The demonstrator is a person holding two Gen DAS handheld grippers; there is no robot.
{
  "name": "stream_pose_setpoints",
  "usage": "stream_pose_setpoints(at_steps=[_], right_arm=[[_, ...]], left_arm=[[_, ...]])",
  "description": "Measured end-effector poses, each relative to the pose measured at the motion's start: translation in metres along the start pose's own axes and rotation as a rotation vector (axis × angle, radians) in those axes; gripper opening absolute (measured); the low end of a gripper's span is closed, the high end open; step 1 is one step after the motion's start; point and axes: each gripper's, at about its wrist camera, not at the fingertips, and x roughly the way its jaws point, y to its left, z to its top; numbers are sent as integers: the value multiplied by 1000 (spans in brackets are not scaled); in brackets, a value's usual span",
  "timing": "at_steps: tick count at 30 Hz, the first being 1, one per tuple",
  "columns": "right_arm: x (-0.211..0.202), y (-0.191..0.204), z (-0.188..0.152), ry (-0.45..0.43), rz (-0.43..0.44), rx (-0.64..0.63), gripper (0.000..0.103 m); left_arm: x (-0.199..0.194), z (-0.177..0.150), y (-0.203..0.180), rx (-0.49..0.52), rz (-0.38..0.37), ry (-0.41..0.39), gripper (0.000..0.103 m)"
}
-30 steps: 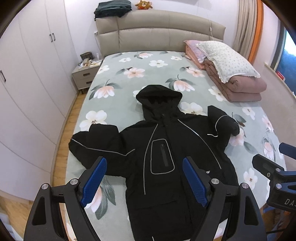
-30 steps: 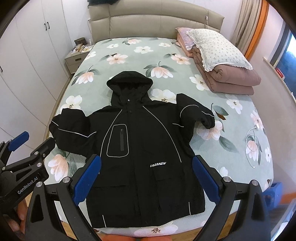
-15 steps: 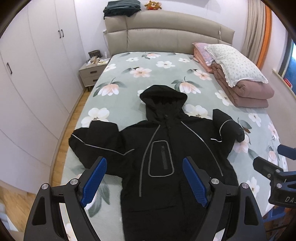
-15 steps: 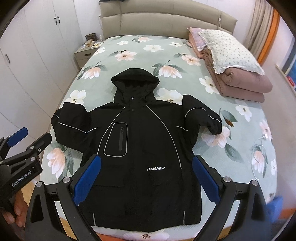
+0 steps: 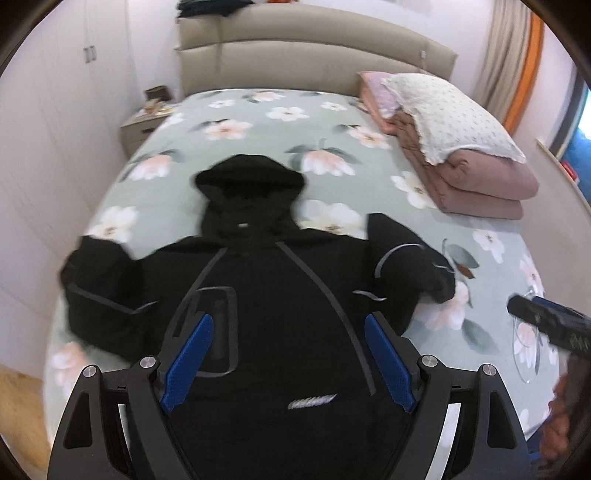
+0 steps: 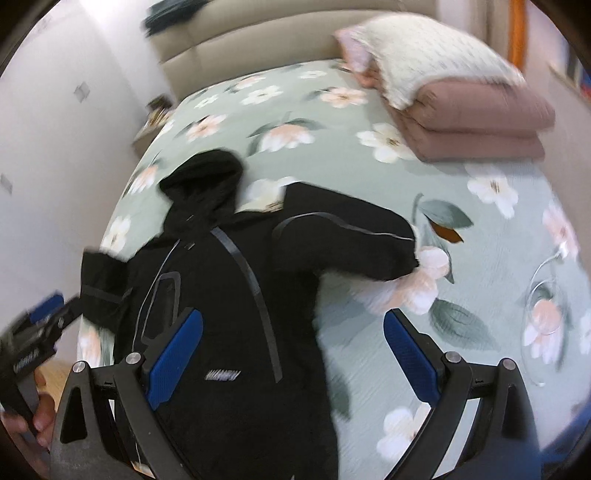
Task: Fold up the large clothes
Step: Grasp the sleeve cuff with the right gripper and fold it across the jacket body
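Above the jacket (image 5: 280, 295), both grippers gape empty.

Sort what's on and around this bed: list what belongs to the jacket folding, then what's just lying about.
Part of the job:
black hooded jacket, spread flat on the bed
left gripper, open over the jacket
right gripper, open, empty

Just lying about:
white pillow
folded pink quilt under it
nightstand with small items
dark bundle on the headboard
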Motion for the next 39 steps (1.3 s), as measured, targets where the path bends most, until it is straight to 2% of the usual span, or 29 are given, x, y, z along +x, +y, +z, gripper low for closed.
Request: stream_pose_setpoints(at_steps=[6,10,15,18,19,20,21,23,25,27,30,33,35,37,39], right_arm=[[100,-135,25,49,58,259,82],[169,-197,27,87,124,404,82],[233,-235,36,111,178,484,82],[269,-243,37,156,252,534,82],[274,-242,39,148,244,527,82],[272,-235,42,124,229,493,77],[273,-231,46,120,225,454,52],[270,-214,51,132,217,335,40],[253,-208,54,102,161,255,38],[222,-216,57,41,53,198,38],[165,-256,57,-49,-134,203,38],[133,-306,50,-68,-307,230,38],[132,-334,42,-32,-337,261,38],[148,-361,31,32,-283,307,39],[165,-373,20,79,-289,331,42]], left_arm=[[77,6,-40,11,-25,-29,85],[133,9,-55,6,-41,-1,85],[180,10,-70,46,0,14,85],[201,10,-73,45,6,39,85],[207,11,-76,42,5,47,85],[215,13,-79,43,4,55,85],[219,14,-82,45,5,58,85],[231,18,-90,50,-7,62,85],[238,22,-95,42,-39,64,85],[243,26,-102,48,-64,63,85],[254,27,-122,93,-87,72,85],[274,21,-148,140,-134,117,85],[295,10,-167,173,-144,164,85],[315,-3,-182,200,-133,212,85],[333,-16,-192,220,-100,250,85]])
